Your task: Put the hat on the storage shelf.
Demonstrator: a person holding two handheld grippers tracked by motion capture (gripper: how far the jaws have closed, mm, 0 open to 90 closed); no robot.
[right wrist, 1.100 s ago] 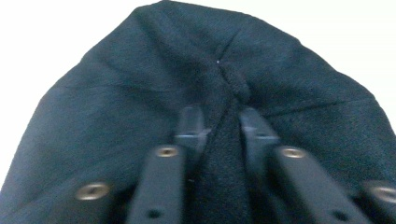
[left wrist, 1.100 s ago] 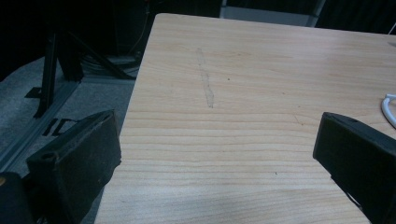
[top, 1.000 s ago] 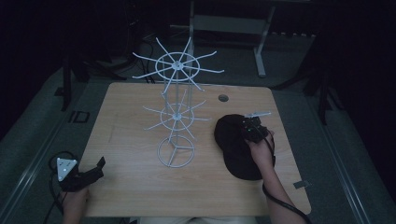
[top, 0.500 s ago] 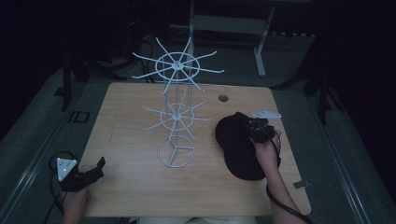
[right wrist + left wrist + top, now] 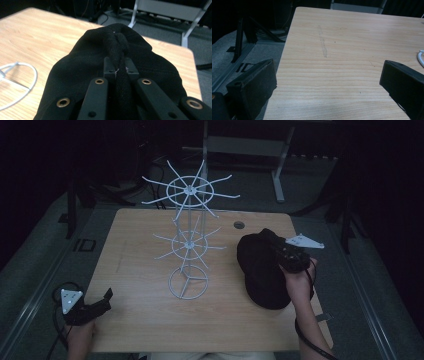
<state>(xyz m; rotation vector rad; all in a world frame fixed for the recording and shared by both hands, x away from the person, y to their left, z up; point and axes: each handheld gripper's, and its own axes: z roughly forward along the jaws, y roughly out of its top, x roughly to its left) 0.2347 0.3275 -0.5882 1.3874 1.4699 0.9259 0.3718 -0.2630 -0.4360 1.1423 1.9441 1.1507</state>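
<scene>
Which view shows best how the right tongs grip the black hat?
The right gripper view: the right tongs sit shut on a pinched fold of the black hat, seen close up. The high view shows the whole hat at the table's right side, the pinch too small to read. The left gripper view faces bare table.
</scene>
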